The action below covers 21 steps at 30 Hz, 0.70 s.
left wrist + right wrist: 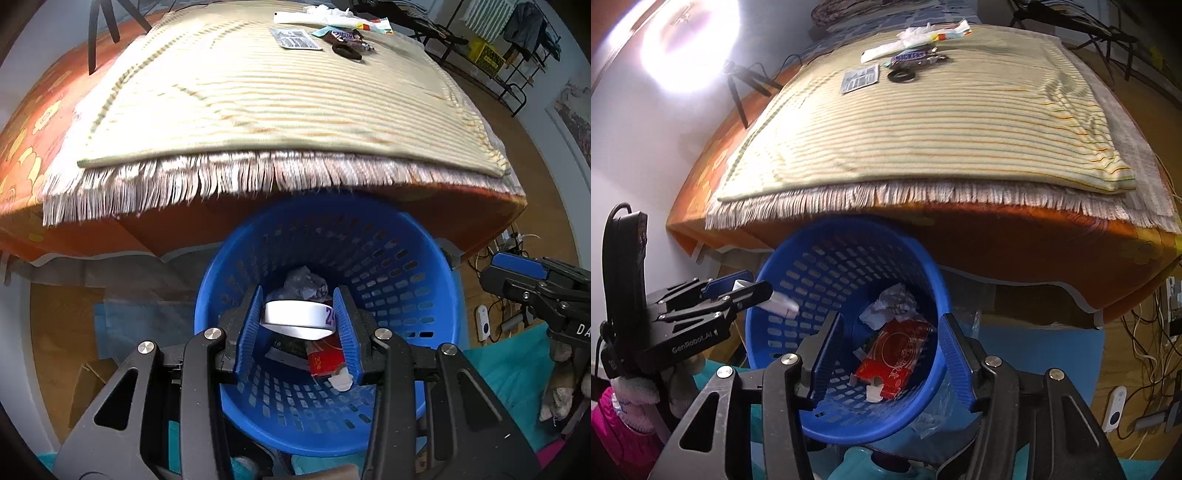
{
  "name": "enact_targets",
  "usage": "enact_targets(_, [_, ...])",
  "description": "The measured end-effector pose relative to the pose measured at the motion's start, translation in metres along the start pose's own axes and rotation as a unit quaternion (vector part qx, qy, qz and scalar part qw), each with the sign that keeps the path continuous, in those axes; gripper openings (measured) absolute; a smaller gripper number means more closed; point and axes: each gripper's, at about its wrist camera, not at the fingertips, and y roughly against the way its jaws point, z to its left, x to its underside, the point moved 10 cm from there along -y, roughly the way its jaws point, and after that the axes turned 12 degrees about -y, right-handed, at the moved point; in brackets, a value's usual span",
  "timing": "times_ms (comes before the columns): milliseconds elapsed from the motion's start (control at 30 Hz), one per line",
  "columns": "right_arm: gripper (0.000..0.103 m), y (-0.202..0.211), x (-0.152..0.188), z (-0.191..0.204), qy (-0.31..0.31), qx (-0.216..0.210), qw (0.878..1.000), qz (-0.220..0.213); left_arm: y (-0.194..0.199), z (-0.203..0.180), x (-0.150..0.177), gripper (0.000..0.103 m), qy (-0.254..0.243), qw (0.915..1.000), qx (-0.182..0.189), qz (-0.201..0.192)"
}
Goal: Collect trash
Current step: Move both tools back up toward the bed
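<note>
A blue perforated basket (388,236) stands on the floor by the bed; it also shows in the right wrist view (798,258). Inside lie a red carton (895,356) and crumpled paper (892,301). My left gripper (300,325) is shut on a white wristband-like strip (295,314) and holds it over the basket; it shows from the side in the right wrist view (750,291). My right gripper (892,360) is open and empty above the basket. More trash lies at the bed's far end: a chocolate bar wrapper (345,35), a grey card (295,38), a black ring (347,51), white plastic (325,14).
The bed carries a striped blanket (258,99) over a fringed throw and an orange sheet (33,155). Cables and a white device (1115,410) lie on the wooden floor at right. Teal fabric (509,369) lies near the basket. A drying rack (517,55) stands far right.
</note>
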Motion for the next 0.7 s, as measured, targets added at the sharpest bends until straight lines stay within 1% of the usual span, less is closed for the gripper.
enact_targets(67, [0.056,0.001,-0.005,-0.001,-0.003,-0.002,1.0,-0.002,0.003,0.001,-0.008,0.041,0.003,1.0,-0.003,-0.004])
enact_targets(167, [0.059,0.006,-0.017,0.0,0.002,0.0,1.0,-0.011,0.008,0.008,-0.021,0.057,0.006,0.9997,-0.012,-0.018])
enact_targets(267, [0.066,0.011,-0.032,0.002,0.008,0.002,1.0,-0.025,0.014,0.018,-0.038,0.058,0.011,0.9991,-0.023,-0.033])
enact_targets(333, [0.074,0.014,-0.046,0.004,0.011,0.003,0.999,-0.036,0.017,0.024,-0.049,0.058,0.012,0.9987,-0.03,-0.039])
enact_targets(367, [0.075,0.015,-0.053,0.005,0.013,0.002,0.999,-0.041,0.019,0.028,-0.056,0.058,0.012,0.9984,-0.035,-0.042])
enact_targets(433, [0.081,0.018,-0.069,0.007,0.016,0.0,0.999,-0.049,0.021,0.035,-0.072,0.066,0.012,0.9979,-0.041,-0.048])
enact_targets(467, [0.084,0.018,-0.077,0.008,0.019,-0.001,0.999,-0.05,0.023,0.038,-0.08,0.073,0.011,0.9975,-0.047,-0.051])
enact_targets(500, [0.087,0.017,-0.084,0.009,0.021,-0.002,0.999,-0.048,0.023,0.041,-0.088,0.073,0.011,0.9971,-0.049,-0.057])
enact_targets(700, [0.087,0.023,-0.133,0.004,0.007,-0.002,0.997,-0.072,0.026,0.058,-0.136,0.073,0.017,0.9952,-0.049,-0.083])
